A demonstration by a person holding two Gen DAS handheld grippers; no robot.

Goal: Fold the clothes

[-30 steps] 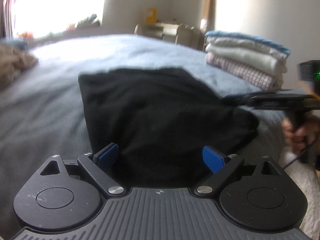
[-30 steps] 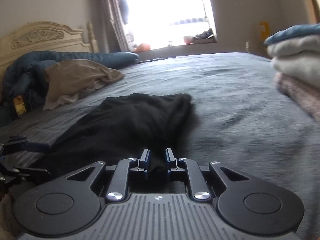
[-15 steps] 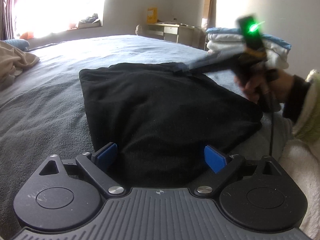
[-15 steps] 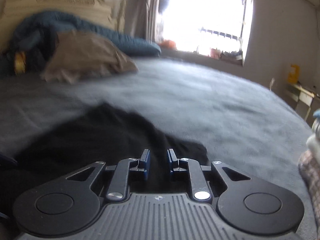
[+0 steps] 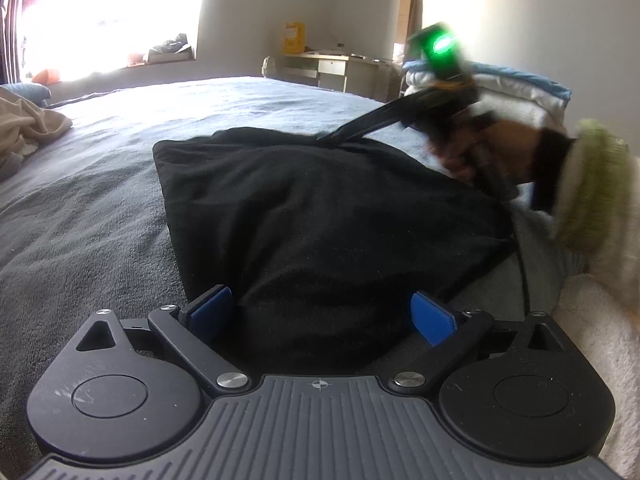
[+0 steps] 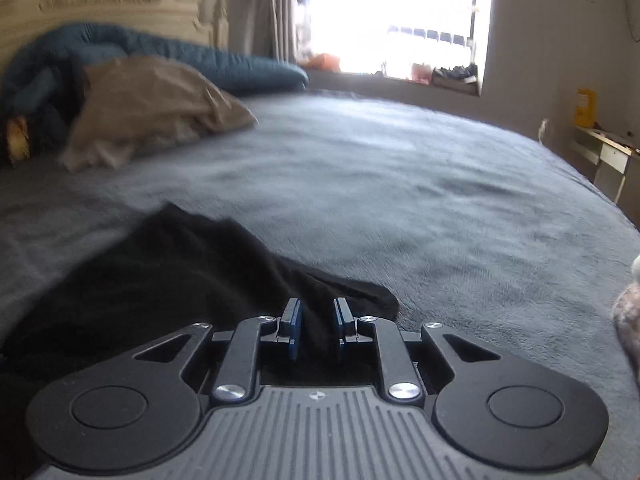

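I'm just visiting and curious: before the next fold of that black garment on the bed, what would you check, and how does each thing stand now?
1. Right gripper has cloth: ok, the black garment sits pinched between its narrow jaws, which have just been closing.
2. Left gripper gripping: not ok, jaws wide, pads astride the near edge.
3. Garment flat: not ok, it bulges and wrinkles.
4. Free space on the grey bedspread: ok.
5. Folded stack out of the way: ok, it sits apart at the far right.
6. Layers aligned underneath: cannot tell.
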